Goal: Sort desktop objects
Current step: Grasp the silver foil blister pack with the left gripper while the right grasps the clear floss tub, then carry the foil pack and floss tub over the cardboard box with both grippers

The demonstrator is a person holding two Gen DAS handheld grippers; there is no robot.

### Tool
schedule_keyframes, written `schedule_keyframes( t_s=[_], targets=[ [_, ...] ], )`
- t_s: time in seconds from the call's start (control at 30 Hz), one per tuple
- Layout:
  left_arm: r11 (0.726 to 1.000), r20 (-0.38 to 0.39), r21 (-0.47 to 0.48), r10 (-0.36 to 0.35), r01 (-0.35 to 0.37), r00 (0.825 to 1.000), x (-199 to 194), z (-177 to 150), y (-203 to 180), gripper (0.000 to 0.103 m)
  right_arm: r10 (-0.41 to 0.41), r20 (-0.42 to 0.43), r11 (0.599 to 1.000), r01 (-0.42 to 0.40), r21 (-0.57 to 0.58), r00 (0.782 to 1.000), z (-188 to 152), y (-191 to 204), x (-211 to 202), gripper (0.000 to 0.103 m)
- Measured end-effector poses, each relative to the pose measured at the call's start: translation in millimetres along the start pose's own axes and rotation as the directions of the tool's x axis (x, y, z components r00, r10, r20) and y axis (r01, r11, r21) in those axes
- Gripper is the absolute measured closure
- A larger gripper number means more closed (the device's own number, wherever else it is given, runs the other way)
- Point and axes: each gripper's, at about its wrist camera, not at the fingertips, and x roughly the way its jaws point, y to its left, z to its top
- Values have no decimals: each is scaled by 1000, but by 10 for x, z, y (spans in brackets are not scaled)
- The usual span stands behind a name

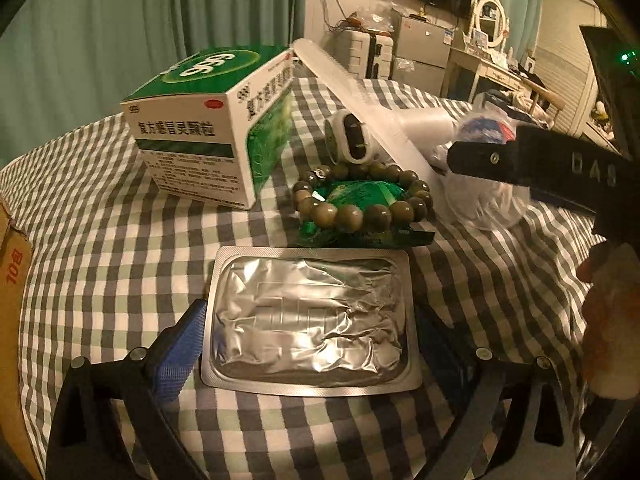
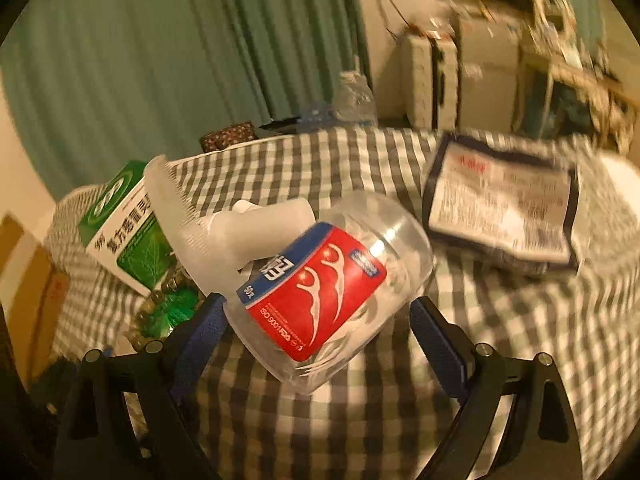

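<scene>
Left wrist view: your left hand-held gripper is spread, its fingers either side of the foil blister pack that lies flat on the checked counter, seemingly lined up to pinch it by its long edges. Whether the pads touch the foil is hard to tell; the right finger is dark and nearly lost. At twelve o'clock a bead bracelet rests on a green sachet, half hiding it. The green medicine box sits at eleven o'clock.

Right wrist view: your right hand-held gripper is spread around the clear floss-pick jar, which lies tilted on its side, apparently not yet clamped. Motion blur smears the printed packet at two o'clock; its text is unreadable. A white comb overlaps the jar's far end.
</scene>
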Motion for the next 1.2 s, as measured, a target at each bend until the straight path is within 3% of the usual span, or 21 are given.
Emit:
schedule_keyframes(
  t_s=[0.07, 0.13, 0.47, 0.67, 0.8, 0.9, 1.13, 1.2],
  targets=[
    [1000, 2, -9, 4, -4, 1000, -11, 2, 20, 4, 26, 44, 996, -29, 79, 999, 21, -79, -50, 13],
    [1000, 5, -16, 2, -2, 1000, -33, -25, 42, 4, 3, 69, 994, -11, 110, 998, 15, -88, -79, 27],
    [997, 14, -65, 44, -43, 999, -171, -124, 160, 4, -3, 70, 986, -9, 164, 998, -93, -122, -167, 32],
    [997, 21, -73, 39, -37, 999, -256, -104, 202, 4, 36, 6, 982, -36, 185, 999, -294, 8, -394, 34],
    [994, -9, -105, 36, -37, 999, -306, -55, 264, 4, 0, -51, 993, 6, 121, 999, -472, 124, -546, 37],
    [994, 0, -104, 46, -46, 999, -405, -52, 309, 4, -20, -64, 990, 29, 136, 998, -595, 130, -647, 37],
    [989, -8, -138, 61, -62, 998, -426, -88, 517, 4, -28, -124, 971, 56, 232, 992, -552, 69, -322, 30],
    [987, -20, -143, 65, -67, 998, -359, -96, 536, 4, -15, -100, 968, 39, 248, 995, -582, 61, -286, 31]
  ],
)
